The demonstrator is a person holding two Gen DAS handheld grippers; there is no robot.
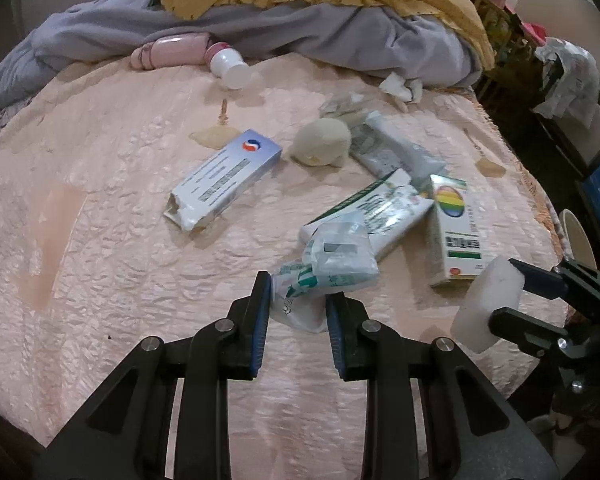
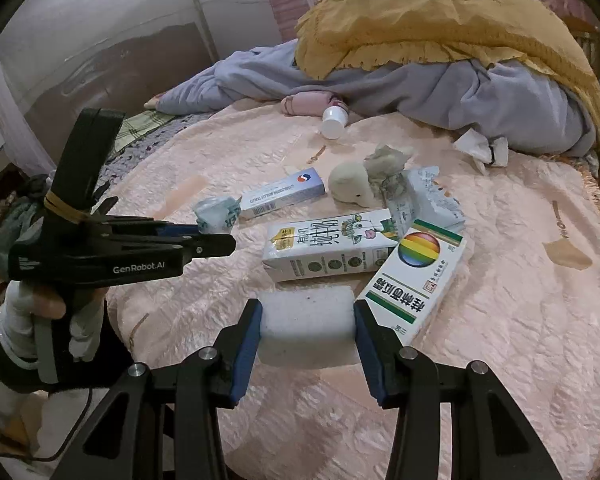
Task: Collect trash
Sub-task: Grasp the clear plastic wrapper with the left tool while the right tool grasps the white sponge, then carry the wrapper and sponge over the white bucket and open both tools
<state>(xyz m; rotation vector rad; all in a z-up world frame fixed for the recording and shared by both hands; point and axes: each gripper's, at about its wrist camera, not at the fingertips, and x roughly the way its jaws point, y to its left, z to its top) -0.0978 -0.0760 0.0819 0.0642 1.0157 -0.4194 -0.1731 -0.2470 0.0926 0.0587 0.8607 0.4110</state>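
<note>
left wrist view shows your left gripper (image 1: 296, 308) clamped on a crumpled plastic wrapper (image 1: 332, 264), raised off the bed (image 1: 120, 240) so it clears the cartons behind it; your right gripper (image 2: 307, 334) squeezes a white foam block (image 2: 306, 326), soft and faintly speckled, held ready to bin.

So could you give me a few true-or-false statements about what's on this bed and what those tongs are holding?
1. The right tongs grip a white foam block. True.
2. The left tongs are empty. False: they pinch a crumpled green-and-white plastic wrapper.
3. The white plastic bottle stands upright. False: it lies on its side.
4. The rainbow-printed white carton lies on the pink quilted bedspread. True.
5. The blue-and-white long box is stacked on the rainbow carton. False: they lie apart.
</note>
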